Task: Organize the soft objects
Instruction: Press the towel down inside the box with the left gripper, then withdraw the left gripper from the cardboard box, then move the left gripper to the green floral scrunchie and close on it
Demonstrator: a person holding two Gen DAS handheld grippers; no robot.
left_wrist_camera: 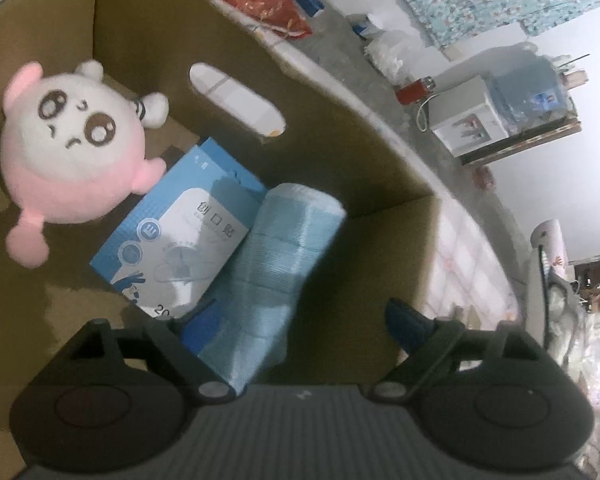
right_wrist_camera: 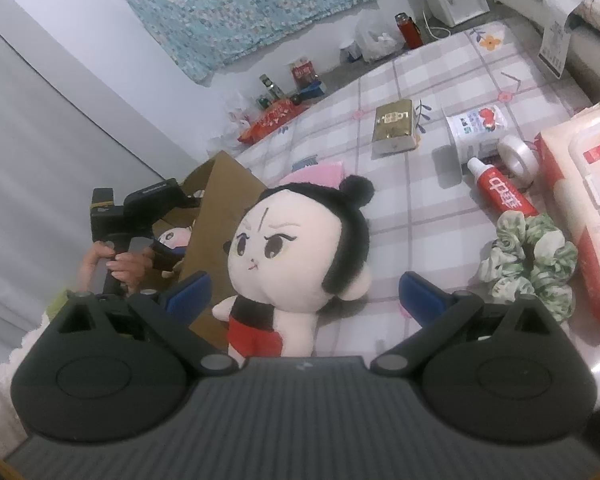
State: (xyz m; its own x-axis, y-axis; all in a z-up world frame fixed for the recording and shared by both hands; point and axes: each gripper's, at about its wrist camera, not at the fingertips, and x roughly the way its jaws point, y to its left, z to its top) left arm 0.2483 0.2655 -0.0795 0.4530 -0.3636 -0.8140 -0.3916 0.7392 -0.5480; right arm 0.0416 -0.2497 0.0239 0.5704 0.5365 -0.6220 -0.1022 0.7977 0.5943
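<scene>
In the left wrist view I look into a cardboard box (left_wrist_camera: 340,152). A pink and white plush (left_wrist_camera: 70,148), a blue plaster box (left_wrist_camera: 180,232) and a light blue cloth roll (left_wrist_camera: 276,276) lie inside. My left gripper (left_wrist_camera: 300,320) is open over the box, the roll lying loose between its fingers. In the right wrist view a black-haired doll in a red outfit (right_wrist_camera: 296,256) lies on the checked bed cover (right_wrist_camera: 420,224), between the fingers of my open right gripper (right_wrist_camera: 304,292). A green scrunchie (right_wrist_camera: 532,264) lies to its right.
On the bed lie a toothpaste tube (right_wrist_camera: 500,188), a tape roll (right_wrist_camera: 518,156), a gold packet (right_wrist_camera: 394,126), a white pouch (right_wrist_camera: 478,124) and a large wipes pack (right_wrist_camera: 588,192). The cardboard box (right_wrist_camera: 216,216) stands left of the doll, with the left gripper (right_wrist_camera: 140,208) over it.
</scene>
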